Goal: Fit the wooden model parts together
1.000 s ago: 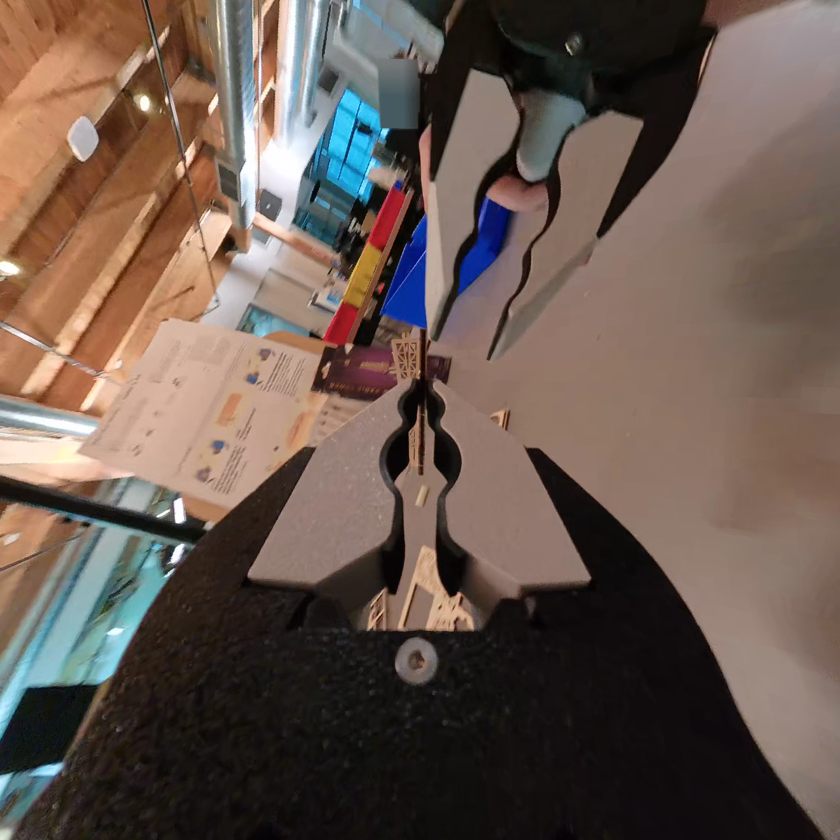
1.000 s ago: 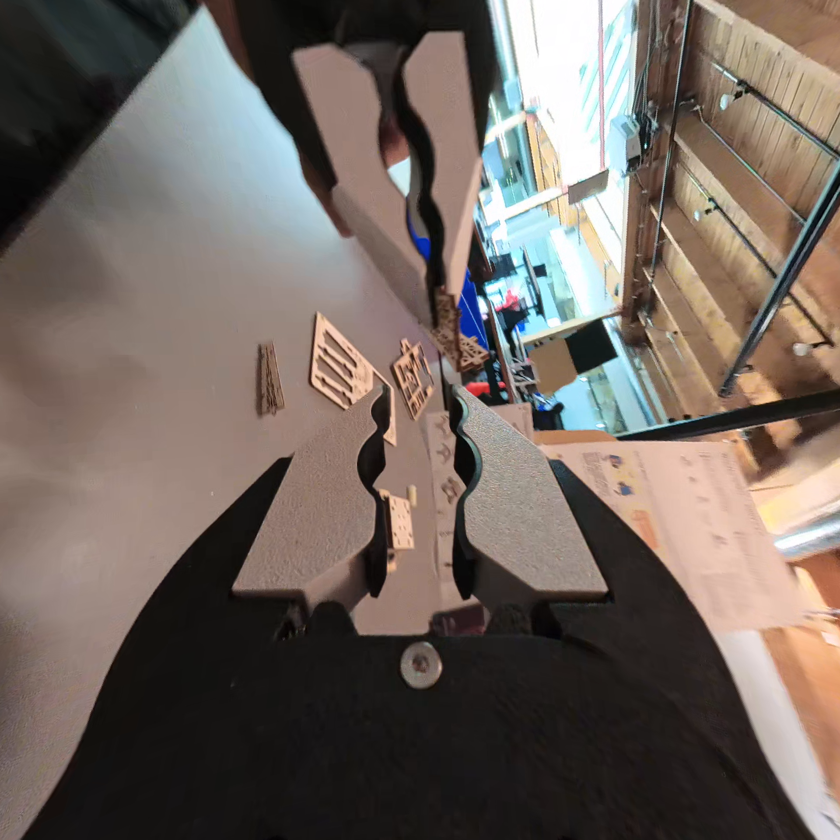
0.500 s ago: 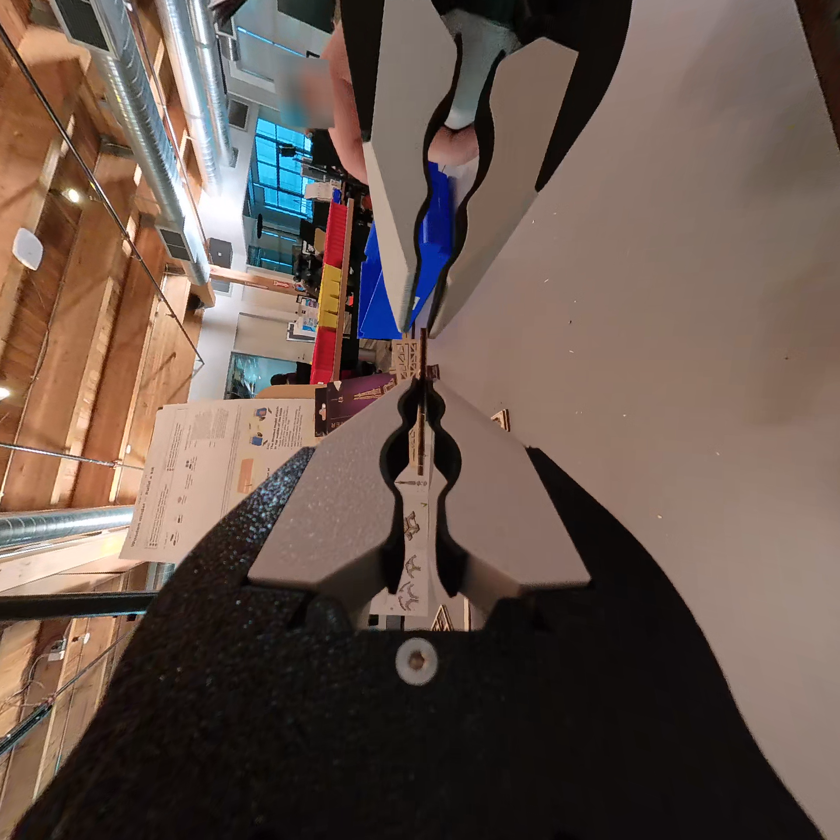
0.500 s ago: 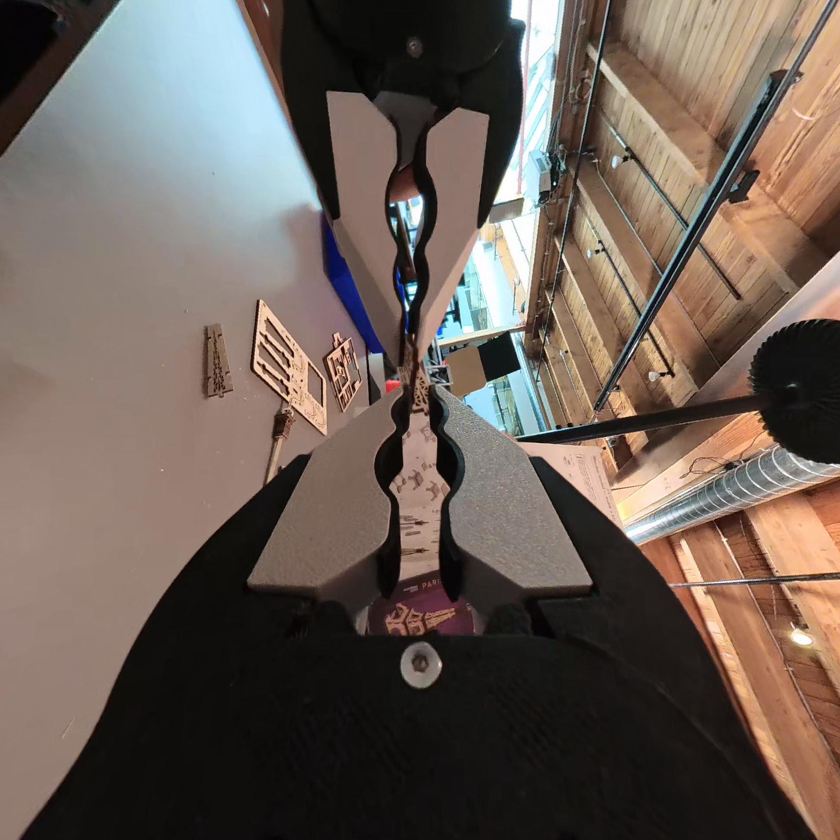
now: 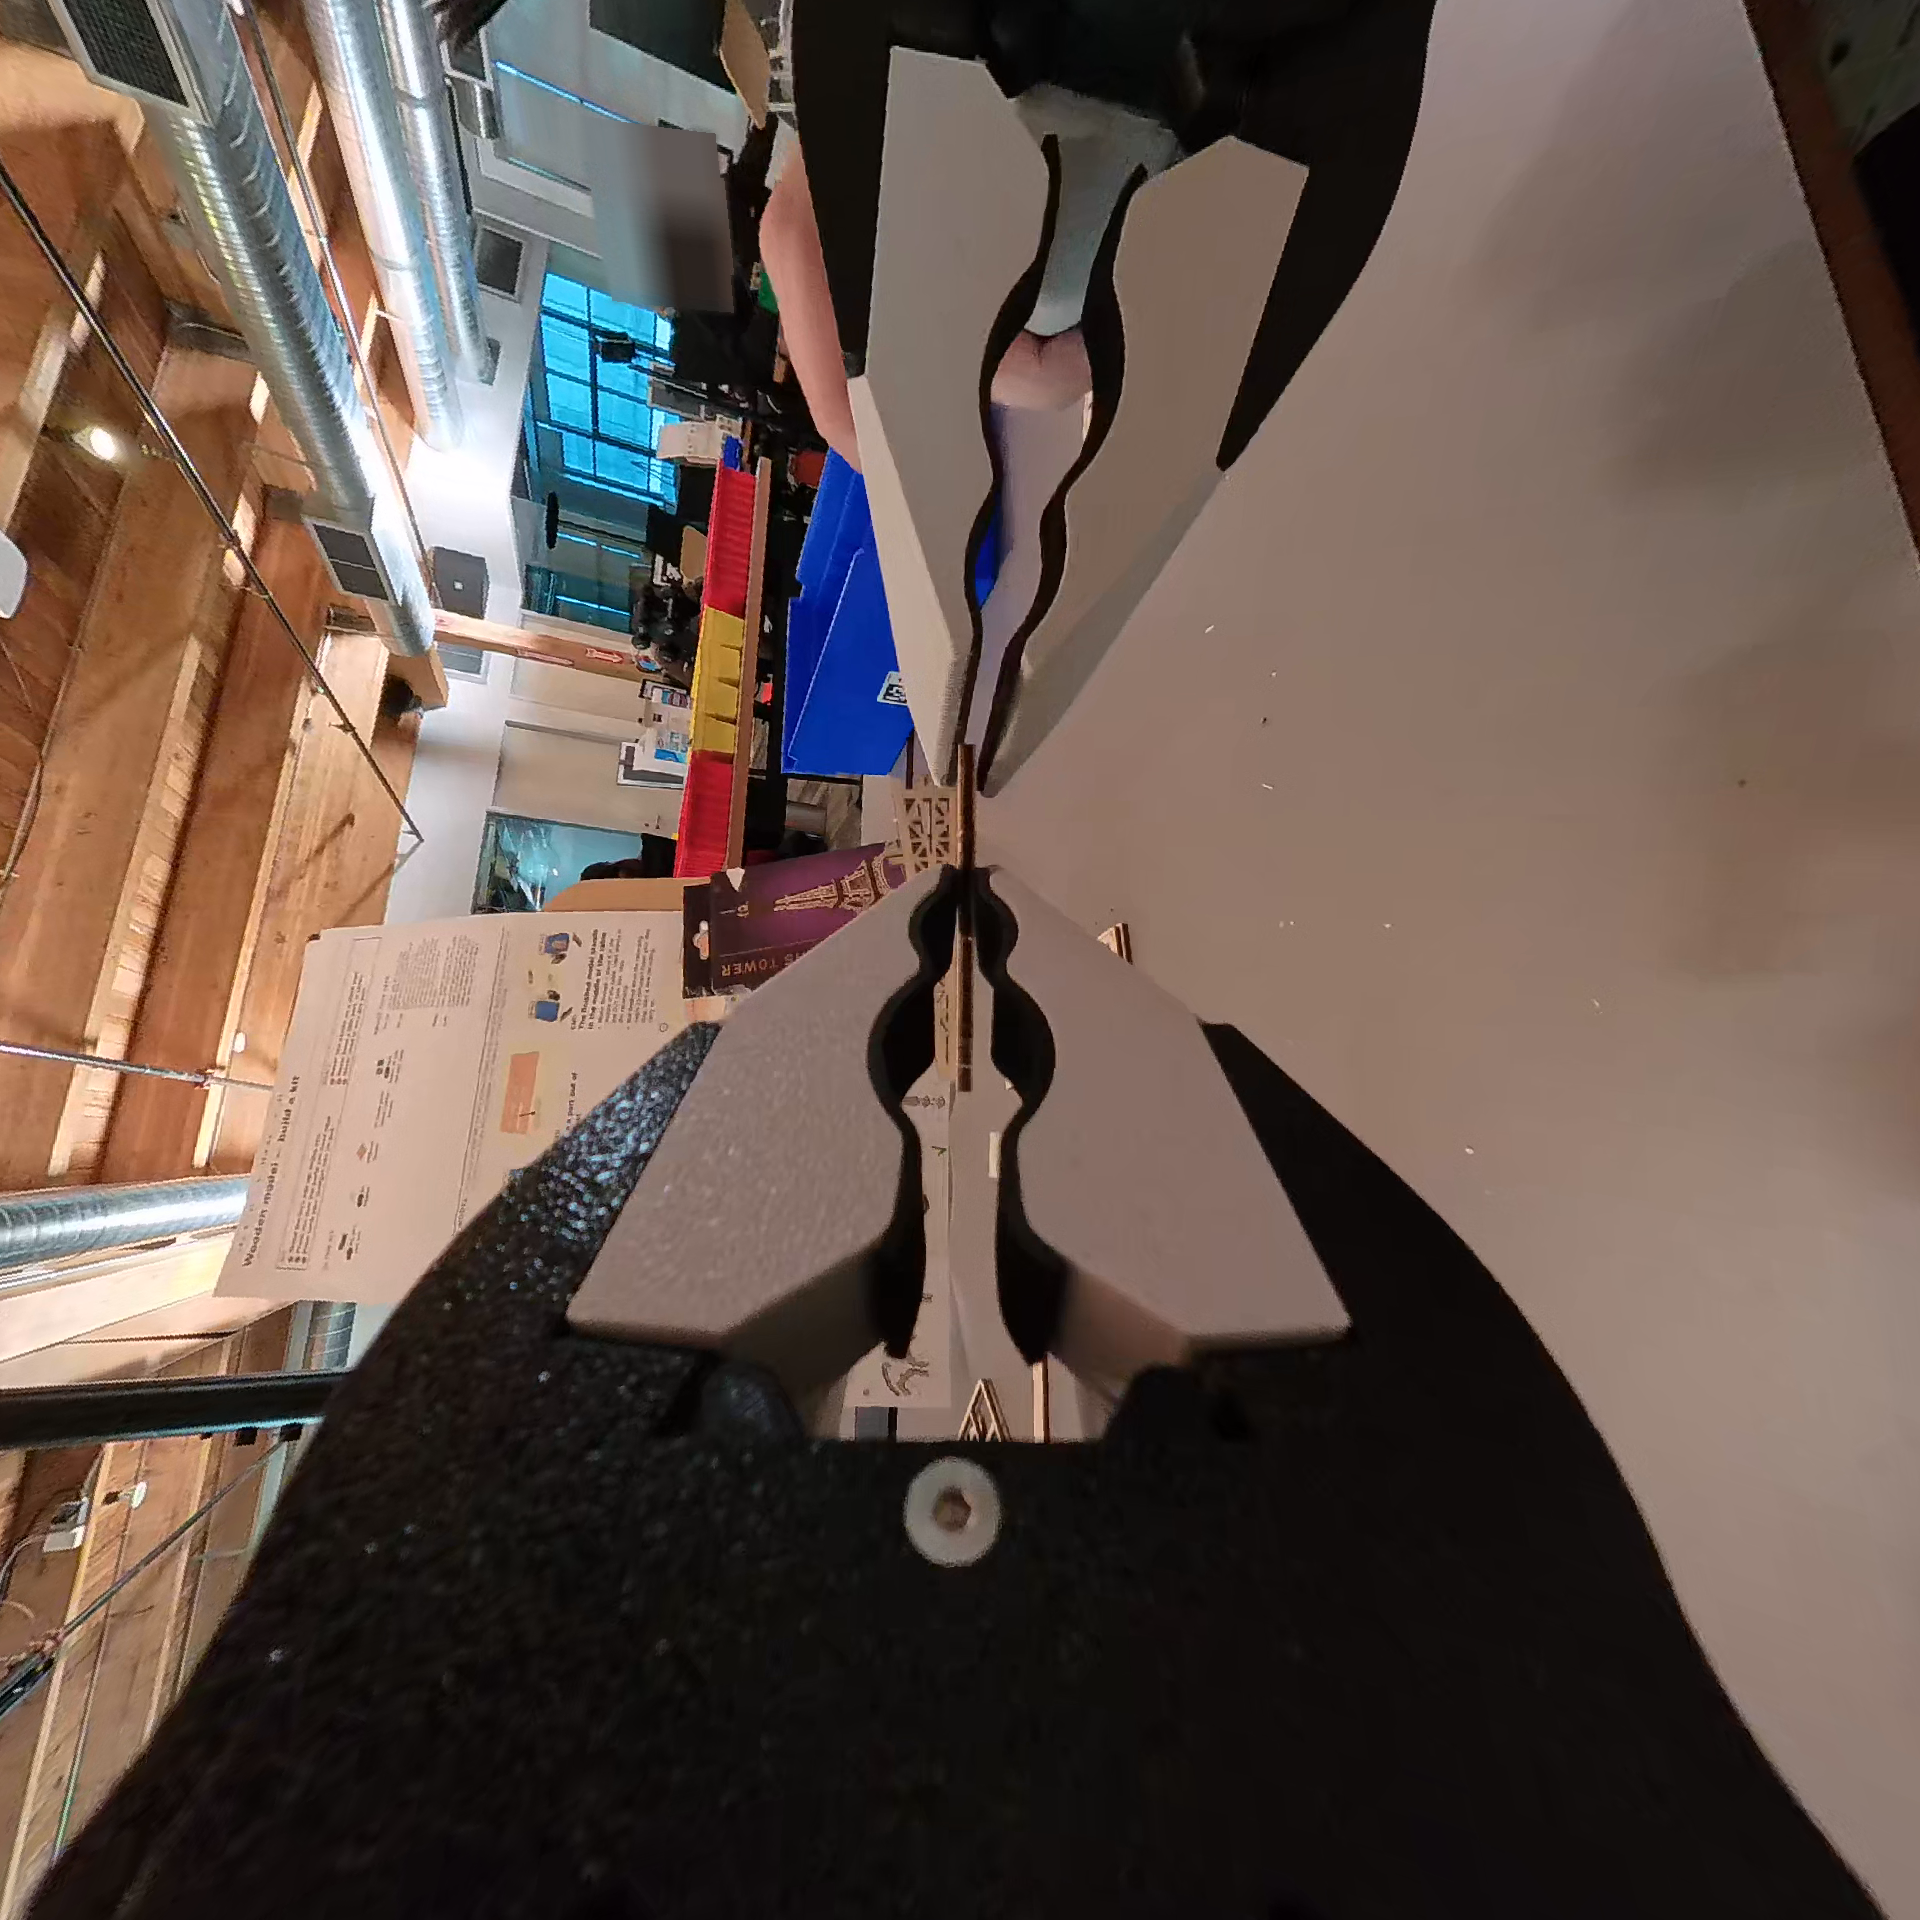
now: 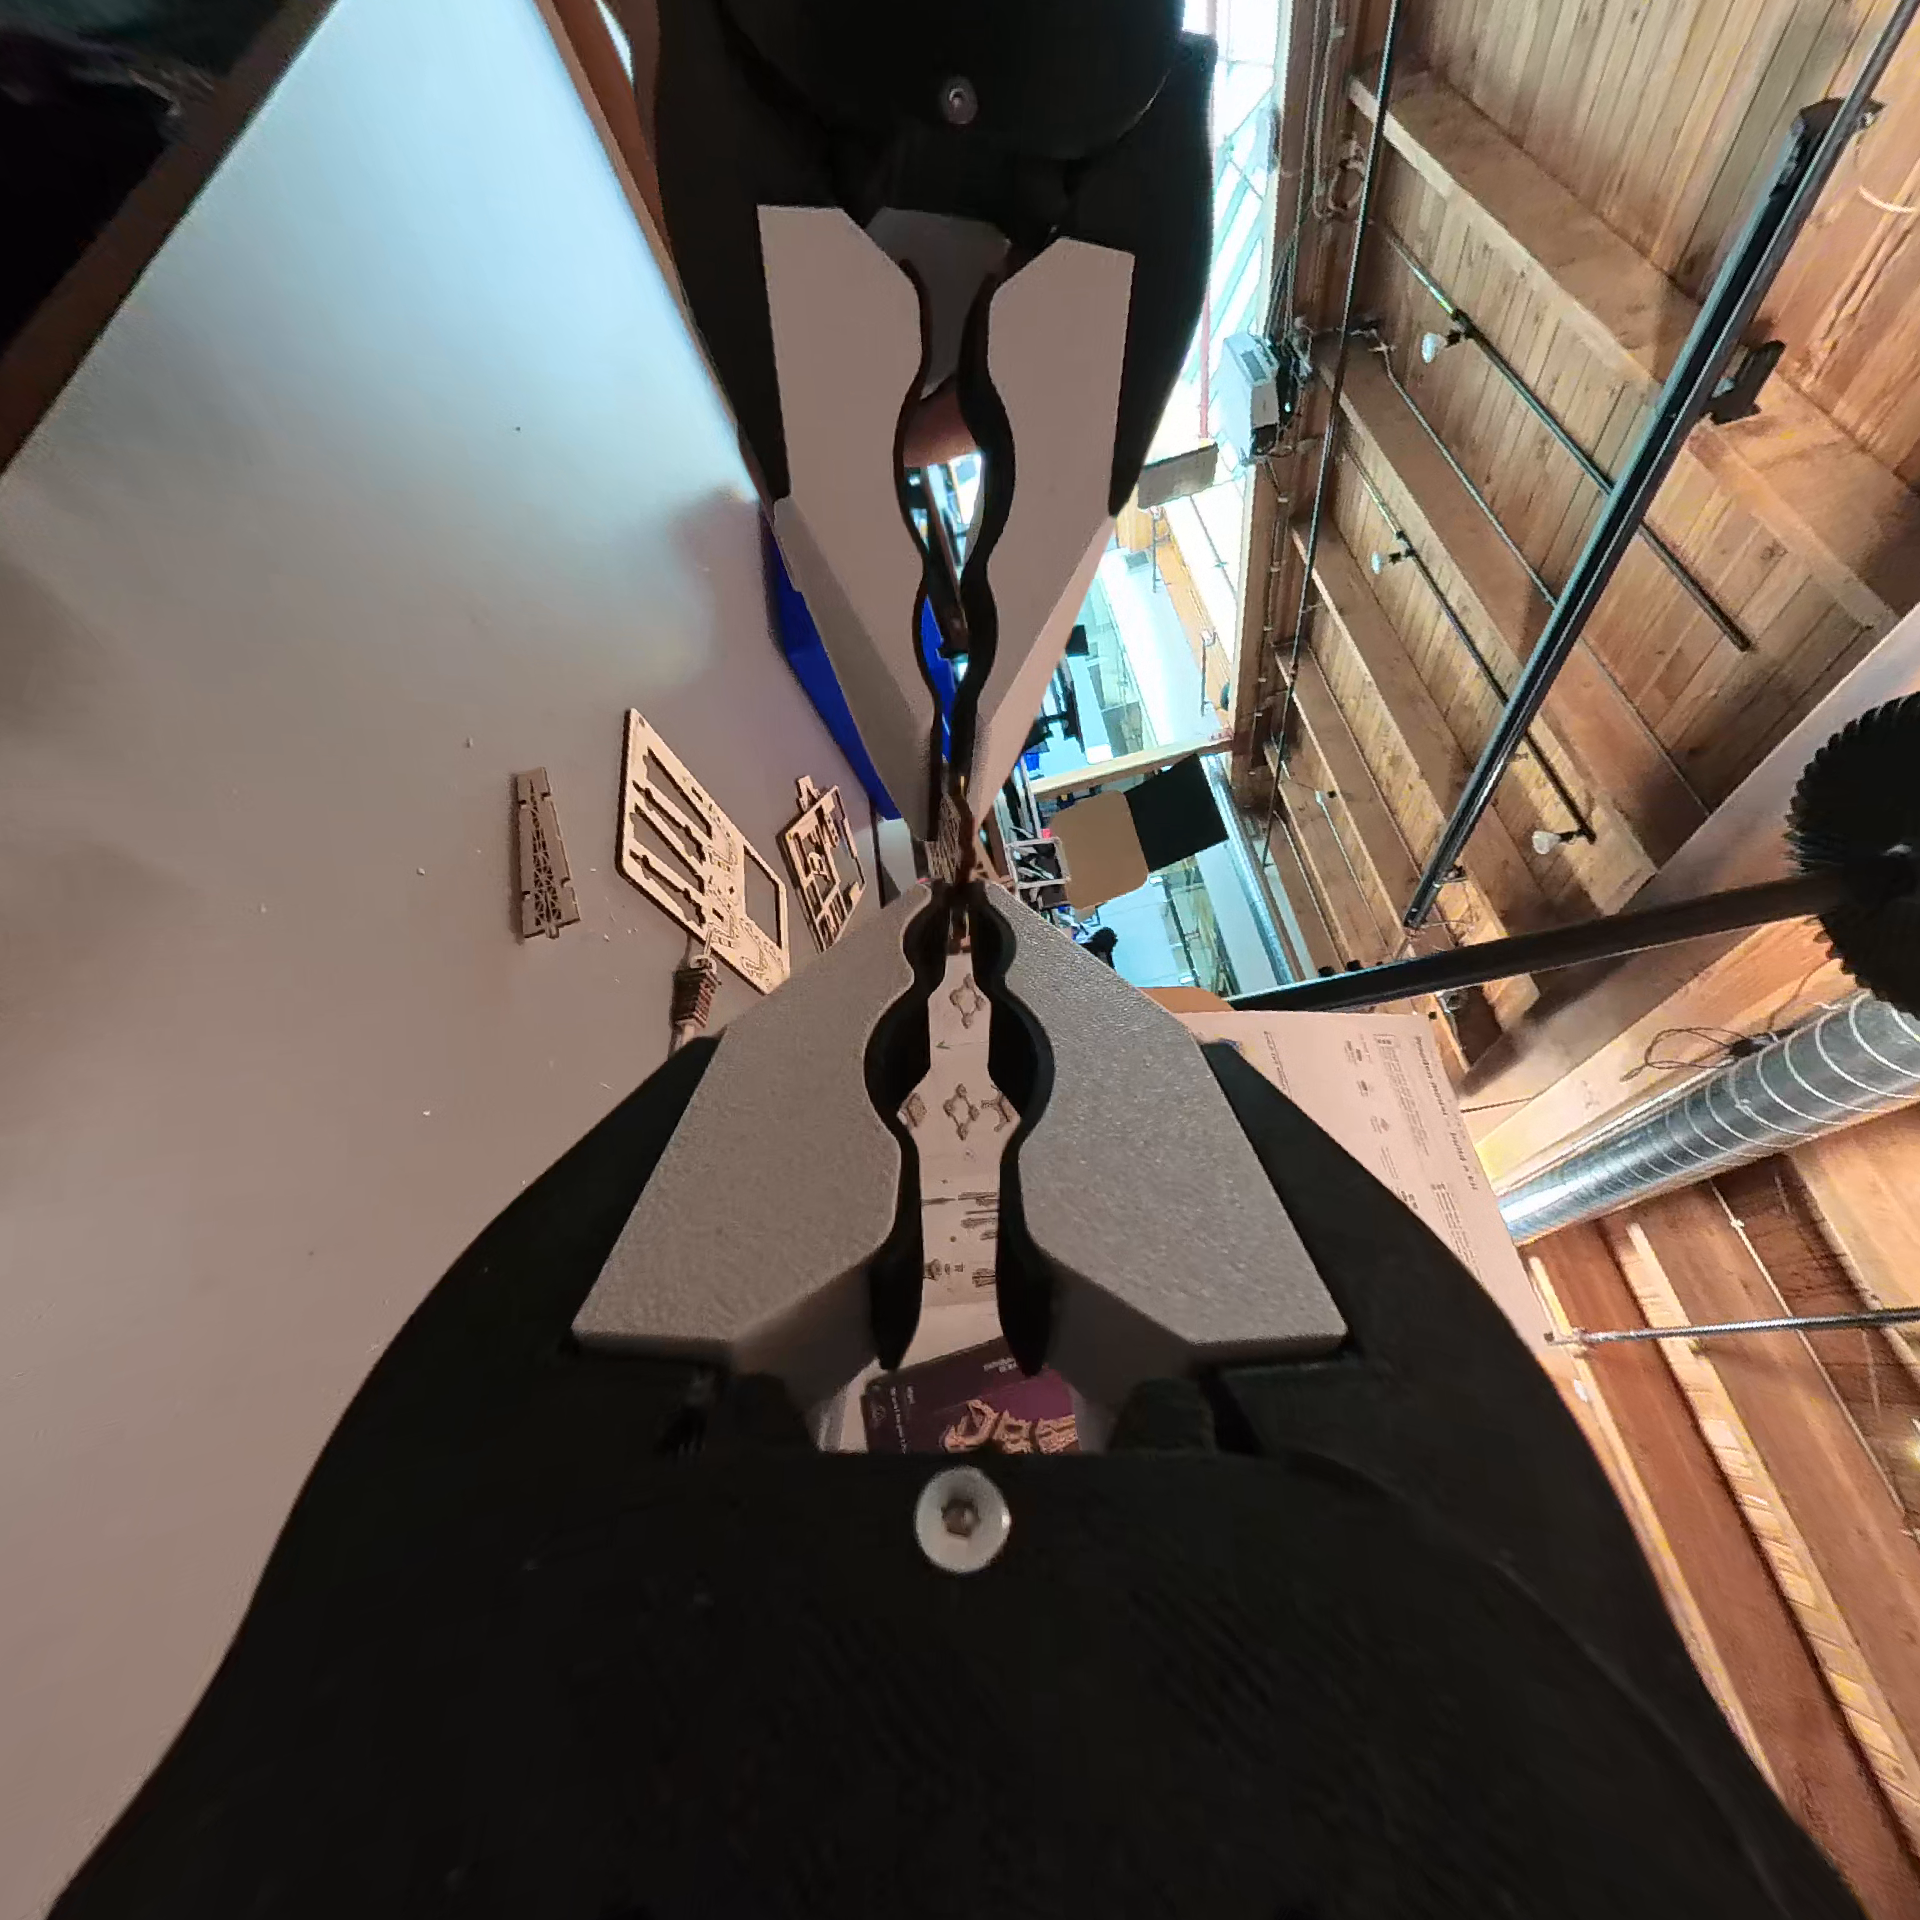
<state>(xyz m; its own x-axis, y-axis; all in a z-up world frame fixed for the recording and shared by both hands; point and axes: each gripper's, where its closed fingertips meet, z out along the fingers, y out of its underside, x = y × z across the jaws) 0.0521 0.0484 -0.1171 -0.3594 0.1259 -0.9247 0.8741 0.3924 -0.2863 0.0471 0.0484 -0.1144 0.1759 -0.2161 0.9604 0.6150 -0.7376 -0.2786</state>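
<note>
My left gripper (image 5: 964,878) is shut on a thin wooden model part (image 5: 964,997), seen edge-on between its fingers. A lattice wooden piece (image 5: 928,831) sticks out sideways at the tips. My right gripper (image 6: 954,896) faces it tip to tip and is shut on the other end of the same small wooden assembly (image 6: 948,850). In the left wrist view the right gripper (image 5: 966,774) comes down from the top. In the right wrist view the left gripper (image 6: 951,805) does the same. Both hold the parts in the air above the grey table (image 6: 312,623).
Several laser-cut wooden sheets (image 6: 696,852) and a narrow lattice strip (image 6: 542,857) lie on the table. A printed instruction sheet (image 5: 436,1091) and a purple box (image 5: 790,914) lie beyond. A blue bin (image 5: 852,665) stands at the table's far side. Both grippers' tips are close together, under 4 cm apart.
My right gripper went from open to shut and moved in to meet the left gripper's tips. The left gripper kept its hold on the wooden part.
</note>
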